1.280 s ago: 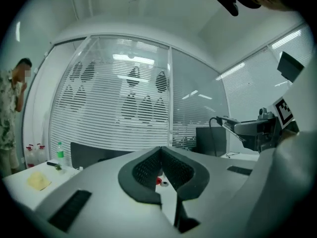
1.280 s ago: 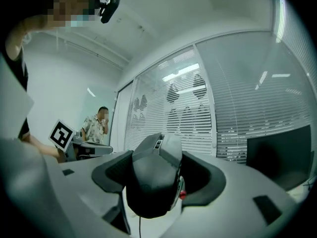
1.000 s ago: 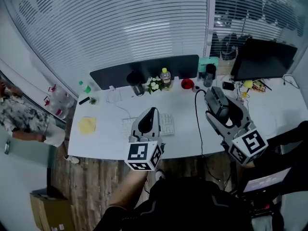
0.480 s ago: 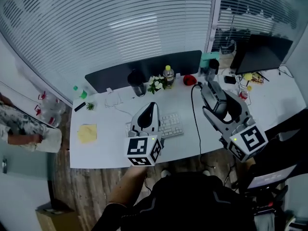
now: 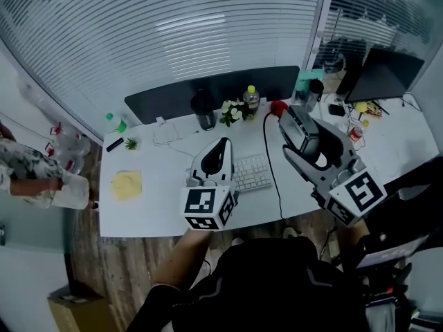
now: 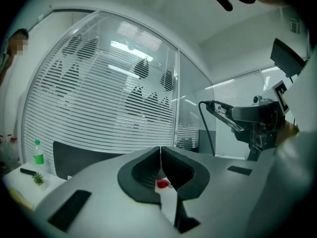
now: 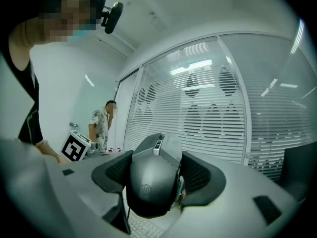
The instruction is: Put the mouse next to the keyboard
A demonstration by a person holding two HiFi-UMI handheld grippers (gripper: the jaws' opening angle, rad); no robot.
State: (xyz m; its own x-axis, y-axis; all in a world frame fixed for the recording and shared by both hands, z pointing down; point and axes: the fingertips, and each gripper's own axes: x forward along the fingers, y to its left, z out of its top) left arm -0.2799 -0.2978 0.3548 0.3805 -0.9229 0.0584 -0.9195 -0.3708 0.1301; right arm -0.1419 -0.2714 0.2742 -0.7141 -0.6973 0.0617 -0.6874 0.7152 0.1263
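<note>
A: Mouse (image 7: 151, 182), where is it?

B: Look left first. The left tongs (image 6: 160, 155) are pressed together and empty, near the keyboard (image 5: 250, 175). The right tongs (image 5: 288, 123) clamp the mouse above the bench (image 5: 152, 178), likely to carry it.

A: The head view hides that grip.

B: Their own view shows it.

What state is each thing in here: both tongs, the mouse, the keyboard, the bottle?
Right tongs, shut on the mouse, raised over the desk.
Mouse, gripped and off the desk, its cable trailing across the desk.
Left tongs, shut, empty.
Keyboard, flat on the desk, untouched.
Yellow-capped bottle, upright, capped.
</note>
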